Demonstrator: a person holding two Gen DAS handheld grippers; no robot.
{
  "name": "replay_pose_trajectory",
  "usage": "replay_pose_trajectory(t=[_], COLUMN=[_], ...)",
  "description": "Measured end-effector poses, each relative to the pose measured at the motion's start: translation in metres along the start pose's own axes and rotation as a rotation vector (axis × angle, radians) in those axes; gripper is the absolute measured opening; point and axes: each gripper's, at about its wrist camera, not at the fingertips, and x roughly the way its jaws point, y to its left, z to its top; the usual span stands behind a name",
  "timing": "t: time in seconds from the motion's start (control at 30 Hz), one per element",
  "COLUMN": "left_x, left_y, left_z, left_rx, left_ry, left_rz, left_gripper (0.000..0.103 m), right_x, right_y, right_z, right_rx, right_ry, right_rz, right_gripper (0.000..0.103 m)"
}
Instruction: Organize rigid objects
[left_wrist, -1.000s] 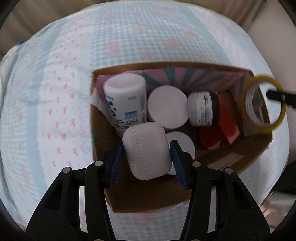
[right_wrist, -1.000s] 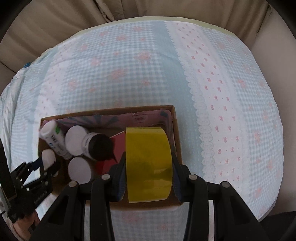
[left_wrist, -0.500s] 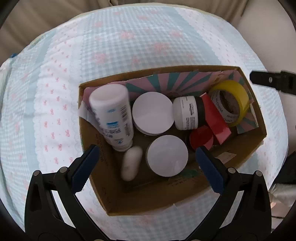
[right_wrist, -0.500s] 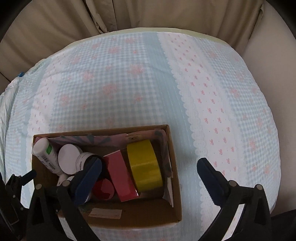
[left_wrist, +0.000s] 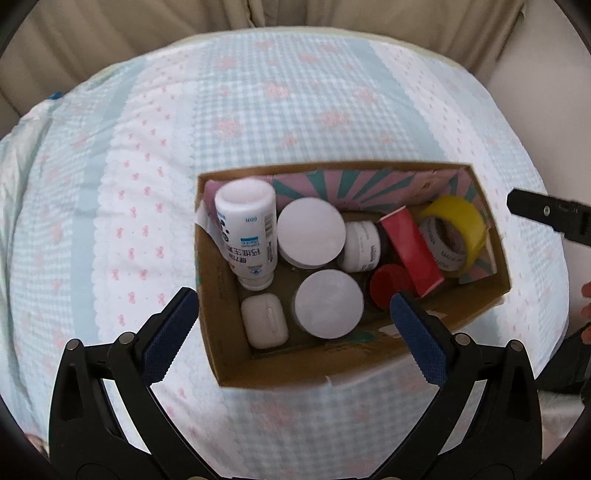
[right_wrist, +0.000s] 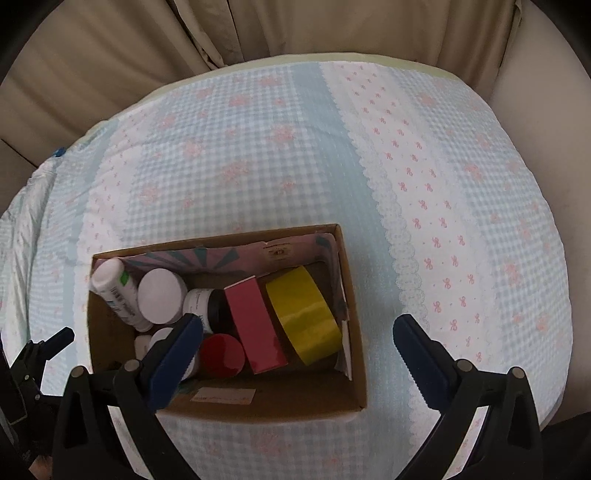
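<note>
A cardboard box (left_wrist: 258, 365) (right_wrist: 354, 369) rests on the patterned cloth and holds several items. In its near left corner lies a white earbud case (left_wrist: 264, 321). The yellow tape roll (left_wrist: 454, 230) (right_wrist: 303, 314) leans at the right end beside a red box (left_wrist: 410, 251) (right_wrist: 255, 325). A white bottle (left_wrist: 247, 232), two white-lidded jars (left_wrist: 310, 232) (left_wrist: 328, 308), a small dark jar (left_wrist: 360, 245) and a red lid (left_wrist: 388, 286) fill the rest. My left gripper (left_wrist: 293, 336) hangs open above the box with nothing in it. My right gripper (right_wrist: 297, 363) is open and empty too.
The checked blue-and-white cloth (right_wrist: 280, 155) with pink bows covers a round table. Beige curtains (right_wrist: 184, 40) hang behind it. The right gripper's tip (left_wrist: 546, 216) shows at the right edge of the left wrist view; the left gripper (right_wrist: 33, 365) shows at the lower left of the right wrist view.
Both grippers opened wide. The earbud case dropped from the left one into the box's near left corner, the tape roll from the right one into the right end. The left gripper rose.
</note>
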Motion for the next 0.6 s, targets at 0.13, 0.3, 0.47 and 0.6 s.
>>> replay_pose_trajectory(t=[0.13,0.3,0.47,0.6], left_x=[-0.034,-0.09,-0.158,-0.215], left_y=[-0.014,-0.043,-0.089,-0.119], left_z=[0.0,-0.001,0.001,0.006], left_rx=[-0.034,-0.069,-0.057,-0.088], left_ry=[-0.036,-0.101,-0.213,-0.3], left_rz=[0.027,0.038,0.052,0.054], left_gripper=[0.103,0.103,0.103,0.103], right_x=[-0.024,-0.071,-0.137,-0.192], right_y=[-0.01,-0.028,-0.059,-0.085], right_z=[-0.002,-0.008,-0.015,-0.017], right_rx=[-0.009,-0.05,-0.084,-0.097], right_ry=[-0.026,-0.065,-0.131,-0.203], right_rz=[0.032,0.053,0.056,0.052], right_gripper=[0.103,0.103,0.103,0.103])
